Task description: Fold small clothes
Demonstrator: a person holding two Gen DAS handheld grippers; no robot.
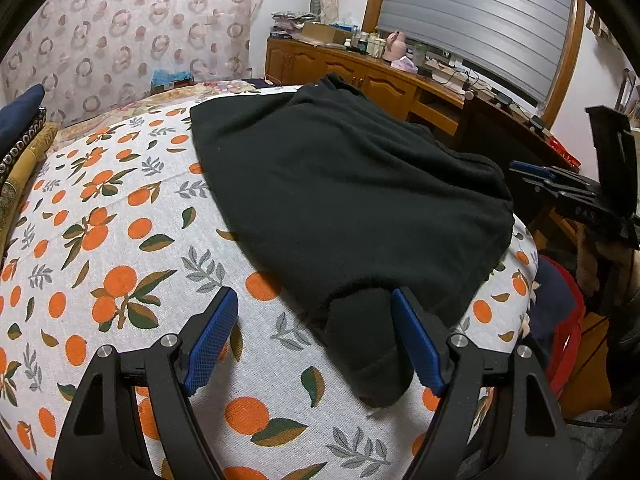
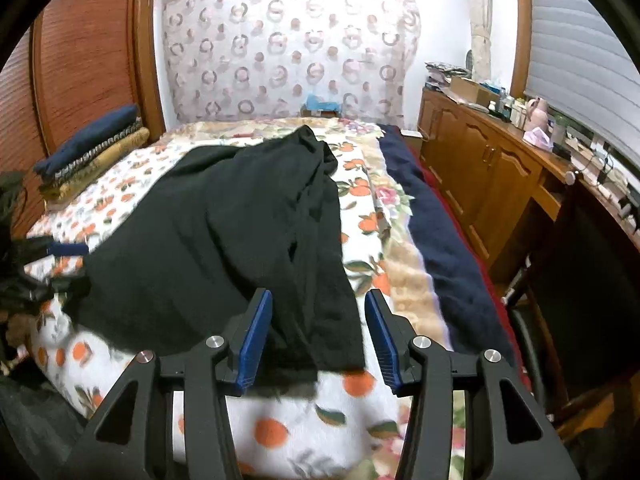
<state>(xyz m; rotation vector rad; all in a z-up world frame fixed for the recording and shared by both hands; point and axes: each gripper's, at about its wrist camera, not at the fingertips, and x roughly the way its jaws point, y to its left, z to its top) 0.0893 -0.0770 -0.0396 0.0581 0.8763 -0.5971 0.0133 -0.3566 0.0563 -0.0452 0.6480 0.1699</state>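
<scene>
Bedroom. Work surface is a bed (image 2: 320, 432) covered by a white sheet printed with oranges and leaves; soft, gives under load. A curtain with ring pattern (image 2: 288, 48) hangs behind it, wooden cabinets (image 2: 480, 176) with clutter on top run along one side, and a stack of folded fabrics (image 2: 92, 156) sits at the far corner of the bed.

Black garment (image 1: 340, 200) lies spread across the sheet, partly gathered, with a sleeve or leg end trailing toward the near edge.

Left gripper (image 1: 316, 340): jaws wide apart, the trailing black end lying between them but not pinched; nothing held.

Right gripper (image 2: 318, 340): jaws partly apart, a strip of the garment's edge lying between the pads, pads not pressing on it; nothing held. View is motion-blurred at the near edge.

Risks, judged:
- Dark knit hides layers; a pinch may catch one layer only, or the sheet beneath, dragging the bedding along.
- Wrinkled ridge down the garment's middle may get folded in, leaving a lumpy result.
- Garment reaches the bed's side; a careless pull could slide it off.
</scene>
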